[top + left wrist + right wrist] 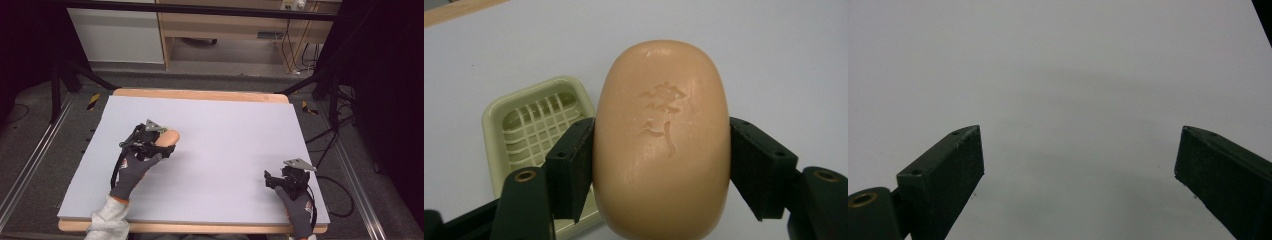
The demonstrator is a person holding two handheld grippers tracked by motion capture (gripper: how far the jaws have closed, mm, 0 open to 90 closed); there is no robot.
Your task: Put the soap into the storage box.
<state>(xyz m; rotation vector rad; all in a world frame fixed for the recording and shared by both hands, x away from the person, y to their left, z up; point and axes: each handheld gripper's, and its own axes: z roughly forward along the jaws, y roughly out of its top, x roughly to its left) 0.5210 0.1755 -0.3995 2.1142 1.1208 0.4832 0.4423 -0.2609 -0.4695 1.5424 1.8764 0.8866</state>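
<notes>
Toward the left edge of the surface (215, 125), about midway between its near and far sides, my left tongs (661, 160) are clamped on a bar of soap (663, 140), one black pad pressing each long flank. The soap is peach-coloured and oval, with a small stamped mark on its upper face, and its long axis runs straight out ahead along the line of the jaws, so the rounded far end leads.

What my next move turns on is the soap dish (531, 127). Seen along my left tongs, the pale green dish with its slotted grid lies just beyond and to the left of the soap, partly tucked behind the left jaw. Dish and soap are near each other but not lined up: I judge the bar has to shift sideways toward the dish, and probably turn a little, so its long axis matches the long side of the dish before I let it down (the dish is shallow, so a crooked bar could ride up on the rim).

My right tongs (280, 181) rest near the front right corner of the surface, well apart from both things. Their jaws stand wide with nothing between them, bare surface under them. My left hand (134, 170) is plainly the nearer one, and it already has the soap.
</notes>
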